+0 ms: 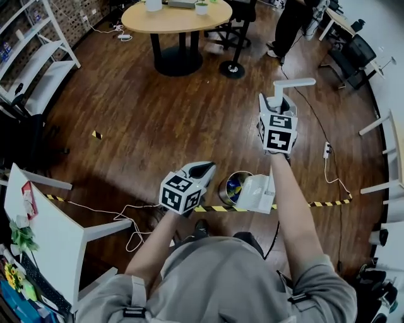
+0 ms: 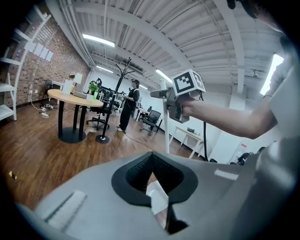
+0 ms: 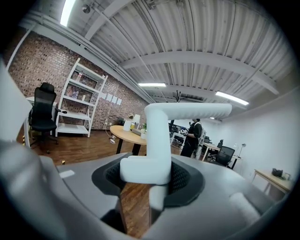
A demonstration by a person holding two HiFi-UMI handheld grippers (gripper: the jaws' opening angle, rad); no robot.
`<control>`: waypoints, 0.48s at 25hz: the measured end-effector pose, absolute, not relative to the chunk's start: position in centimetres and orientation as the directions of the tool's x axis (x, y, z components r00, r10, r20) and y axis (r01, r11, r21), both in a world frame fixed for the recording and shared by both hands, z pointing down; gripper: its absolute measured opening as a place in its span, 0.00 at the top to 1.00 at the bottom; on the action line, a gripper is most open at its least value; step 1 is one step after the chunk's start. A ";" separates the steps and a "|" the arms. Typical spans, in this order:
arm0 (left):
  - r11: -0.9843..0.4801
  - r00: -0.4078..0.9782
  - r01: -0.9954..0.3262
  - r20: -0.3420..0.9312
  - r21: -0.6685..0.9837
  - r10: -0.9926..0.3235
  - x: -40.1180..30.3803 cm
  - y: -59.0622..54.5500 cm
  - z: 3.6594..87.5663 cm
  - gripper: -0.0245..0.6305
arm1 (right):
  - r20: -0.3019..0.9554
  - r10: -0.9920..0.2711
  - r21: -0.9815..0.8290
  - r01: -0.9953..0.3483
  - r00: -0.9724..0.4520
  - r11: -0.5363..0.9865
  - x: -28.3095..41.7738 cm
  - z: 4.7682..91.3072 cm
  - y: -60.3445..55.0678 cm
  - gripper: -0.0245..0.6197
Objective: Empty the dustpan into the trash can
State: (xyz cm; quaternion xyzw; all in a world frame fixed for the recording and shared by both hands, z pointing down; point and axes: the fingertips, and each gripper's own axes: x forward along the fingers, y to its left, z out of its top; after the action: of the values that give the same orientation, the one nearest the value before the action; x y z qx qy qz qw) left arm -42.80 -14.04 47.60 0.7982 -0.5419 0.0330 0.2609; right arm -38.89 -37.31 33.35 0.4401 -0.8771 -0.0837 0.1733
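Note:
My right gripper (image 1: 278, 104) is shut on the upright white handle (image 1: 293, 83) of the dustpan, just under its bent top. In the right gripper view the handle (image 3: 159, 140) fills the gap between the black pads. The white pan (image 1: 255, 192) hangs low, touching or just beside the right rim of the small silver trash can (image 1: 228, 181), which has coloured scraps inside. My left gripper (image 1: 202, 169) hovers left of the can; its jaws meet at the tips and hold nothing that I can make out. In the left gripper view (image 2: 151, 159) only floor and a pale sliver show through.
A round wooden table (image 1: 180, 19) and office chairs stand at the back, and a person (image 1: 290, 25) is at the far right. White shelves (image 1: 38, 69) line the left wall. A white table (image 1: 44, 227), loose cables (image 1: 126, 221) and striped floor tape (image 1: 328, 203) lie near my feet.

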 end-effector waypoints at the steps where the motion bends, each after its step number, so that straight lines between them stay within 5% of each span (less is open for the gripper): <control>1: -0.282 0.415 -0.882 0.337 0.379 -0.845 -42.6 -14.2 47.6 0.96 | 0.227 -0.802 0.293 -0.746 -0.553 0.598 -38.4 33.1 -37.4 0.67; 12: -0.454 0.561 -0.824 0.366 0.340 -0.743 -33.3 -17.2 47.8 0.96 | 0.142 -0.843 0.163 -0.828 -0.519 0.537 -22.9 29.5 -37.0 0.67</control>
State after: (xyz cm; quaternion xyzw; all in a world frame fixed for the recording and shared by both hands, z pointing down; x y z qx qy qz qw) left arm -33.31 -17.21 47.83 0.8488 -0.4614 0.0823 0.2449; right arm -22.93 -37.03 29.48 0.4798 -0.8706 -0.0375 0.1021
